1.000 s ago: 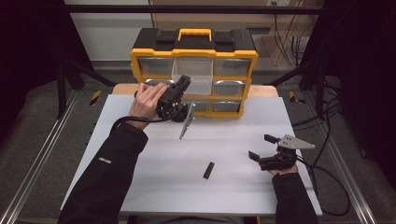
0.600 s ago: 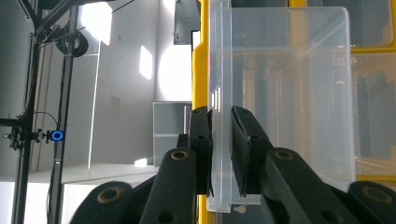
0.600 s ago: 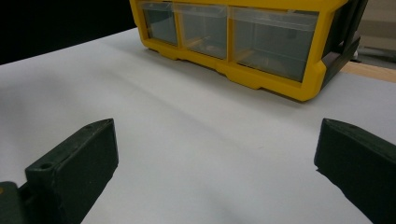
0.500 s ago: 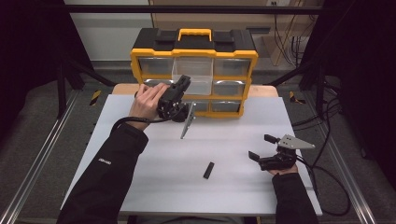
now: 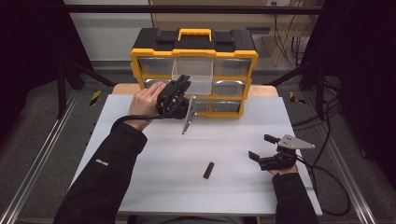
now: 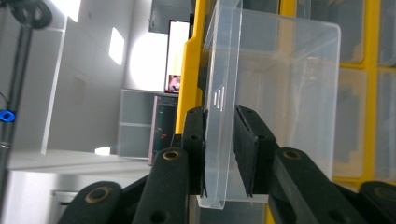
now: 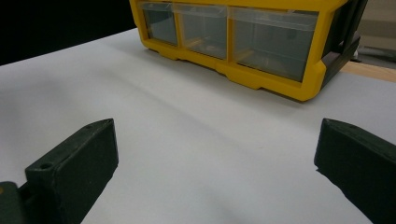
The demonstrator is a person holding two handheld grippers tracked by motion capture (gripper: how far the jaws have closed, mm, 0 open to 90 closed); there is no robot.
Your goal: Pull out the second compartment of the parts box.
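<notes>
White tabletop [image 5: 154, 154] spreads under both hands, with a dark room and metal rails around it, and grey floor beyond the far edge. At the left side, the left gripper [image 5: 180, 91] is raised against the yellow and black organizer [image 5: 194, 56] standing at the table's far edge; its jaws flank the front wall of the clear drawer [image 5: 196, 74], which sticks out of the top row's middle slot. In the left gripper view the left gripper [image 6: 219, 140] has that wall between its pads [image 6: 247, 144], and the clear drawer [image 6: 280, 93] rises ahead of them; the jaws have just been easing apart, with a thin gap beside the right pad, while the left pad lies close against the plastic, contact not certain. Just below this gripper a grey plate [image 5: 188, 114] hangs tilted. Between the two grippers, nearer the right one, a single small black piece [image 5: 208, 170] lies flat on the table. At the right, the right gripper [image 5: 261, 147] rests low over the table, jaws spread wide with nothing between them; its own view shows the right gripper [image 7: 215, 158] facing bare surface and the organizer [image 7: 261, 79] well beyond. Counted: two grippers, one organizer, one drawer pulled out, one black piece.
</notes>
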